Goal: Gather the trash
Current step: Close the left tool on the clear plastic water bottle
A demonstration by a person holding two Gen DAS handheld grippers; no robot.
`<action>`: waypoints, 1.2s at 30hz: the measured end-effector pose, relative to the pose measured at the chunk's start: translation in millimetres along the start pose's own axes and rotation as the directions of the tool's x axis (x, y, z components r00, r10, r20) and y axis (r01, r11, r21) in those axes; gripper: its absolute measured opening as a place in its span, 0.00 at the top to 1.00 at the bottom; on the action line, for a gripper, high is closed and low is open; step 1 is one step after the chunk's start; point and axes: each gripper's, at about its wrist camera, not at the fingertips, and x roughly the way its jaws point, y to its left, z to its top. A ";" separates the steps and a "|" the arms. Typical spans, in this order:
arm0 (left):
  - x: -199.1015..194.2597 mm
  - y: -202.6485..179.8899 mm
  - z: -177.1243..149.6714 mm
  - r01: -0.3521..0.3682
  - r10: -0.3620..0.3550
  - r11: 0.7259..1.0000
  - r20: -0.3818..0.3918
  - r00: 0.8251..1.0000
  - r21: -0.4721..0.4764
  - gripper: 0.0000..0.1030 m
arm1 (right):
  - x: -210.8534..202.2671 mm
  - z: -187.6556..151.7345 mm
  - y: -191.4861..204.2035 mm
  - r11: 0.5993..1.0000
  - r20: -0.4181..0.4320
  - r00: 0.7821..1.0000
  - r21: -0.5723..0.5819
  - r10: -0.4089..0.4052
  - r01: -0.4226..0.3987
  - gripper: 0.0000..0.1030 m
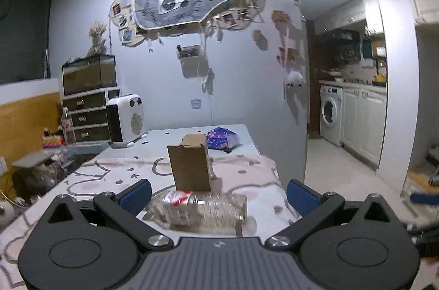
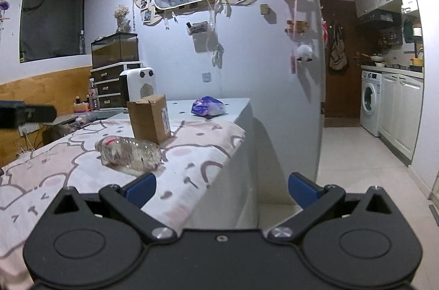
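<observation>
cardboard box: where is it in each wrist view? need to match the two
Left wrist: cardboard box centre frame, upright, just beyond the plastic bottle lying between the open fingers.
Right wrist: cardboard box left of centre, behind the plastic bottle.
Shared landmark: white heater on the far side of the box.

A plastic bottle (image 1: pixel 196 210) is lying on its side on the table (image 1: pixel 247 180), just in front of an upright cardboard box (image 1: pixel 190 163). Farther back and to the right, a crumpled bag (image 1: pixel 221 138) is resting. A heater (image 1: pixel 124 120) is standing at the table's far left corner.
</observation>
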 end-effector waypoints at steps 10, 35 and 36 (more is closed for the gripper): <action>101.6 32.9 -8.5 0.048 -0.070 0.967 -0.077 0.995 -0.251 0.00 | 75.8 27.2 11.3 0.995 -0.043 0.995 0.064 0.085 -0.082 0.26; 165.2 101.6 -79.0 0.041 -0.180 0.790 -0.168 0.969 -0.612 0.07 | 279.0 38.1 63.6 0.922 -0.293 0.875 0.166 0.384 -0.349 0.82; 165.7 104.3 -79.7 0.029 -0.175 0.782 -0.175 0.969 -0.622 0.07 | 276.7 37.7 68.0 0.911 -0.294 0.863 0.166 0.410 -0.376 0.82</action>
